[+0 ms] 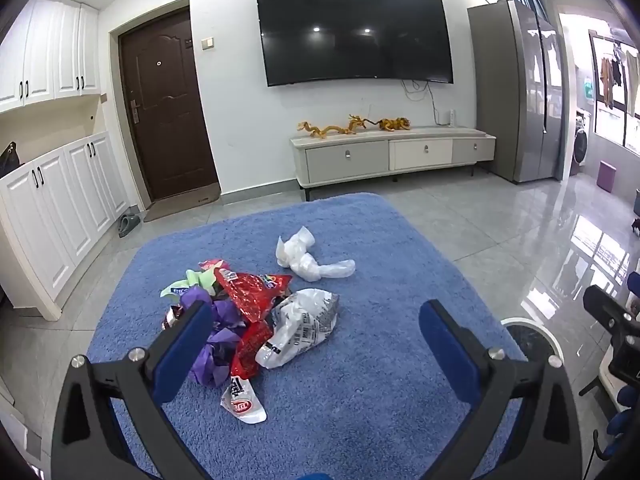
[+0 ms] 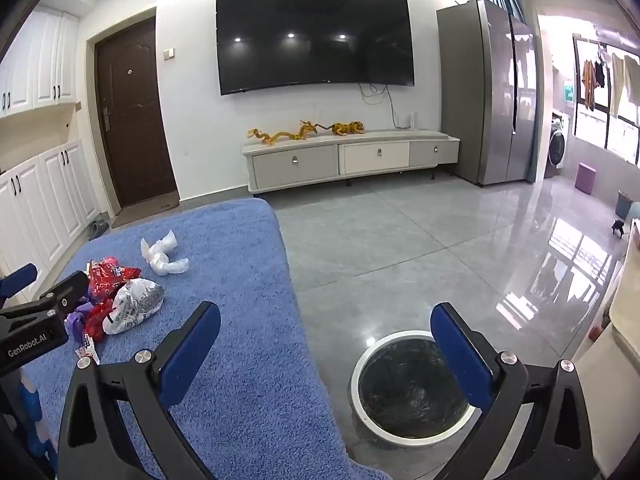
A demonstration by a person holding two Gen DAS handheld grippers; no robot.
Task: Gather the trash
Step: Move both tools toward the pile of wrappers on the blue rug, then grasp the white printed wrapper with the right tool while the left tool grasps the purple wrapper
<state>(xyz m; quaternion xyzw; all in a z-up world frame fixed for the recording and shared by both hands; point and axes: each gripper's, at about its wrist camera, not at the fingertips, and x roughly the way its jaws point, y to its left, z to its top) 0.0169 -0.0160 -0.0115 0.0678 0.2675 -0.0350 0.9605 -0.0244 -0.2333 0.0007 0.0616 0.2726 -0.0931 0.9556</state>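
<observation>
Blue-padded black fingers on both tools, spread wide, nothing between them. Left gripper (image 1: 316, 328) hangs over the blue fleecy cloth (image 1: 360, 380) covering a table; its left pad (image 1: 182, 344) overlaps the trash pile in view, contact cannot be told. Right gripper (image 2: 326, 336) straddles the cloth edge, one finger over fabric, the other over the bin. Lower parts of both tools cut off by the frame; the hands holding them not visible, only a blue-gloved bit at the right edge of the left view.

Trash pile (image 1: 240, 320) sits on the cloth just ahead-left of the left gripper: crinkly red foil wrapper (image 1: 248, 292), crumpled purple paper or film (image 1: 218, 344), green scrap (image 1: 196, 280), white printed plastic bag (image 1: 304, 328), flat white-red sachet (image 1: 242, 398) nearest the camera. Print on the wrappers unreadable. Twisted white plastic bag (image 1: 308, 260) lies apart, farther back. In the right view the left tool's body hides part of the pile.

Round bin (image 2: 408, 392), white rim, glossy black liner, stands on the floor just beside the table's right edge; the right finger covers part of its rim, and its base is hard to see. Left view shows only a sliver of it.

Around: glossy grey tile floor (image 2: 400, 240), wall-mounted TV (image 1: 352, 32), low cabinet (image 1: 392, 156) with gold dragon figures (image 1: 352, 124), steel fridge (image 1: 520, 92), brown door (image 1: 164, 108), white cupboards (image 1: 60, 200).
</observation>
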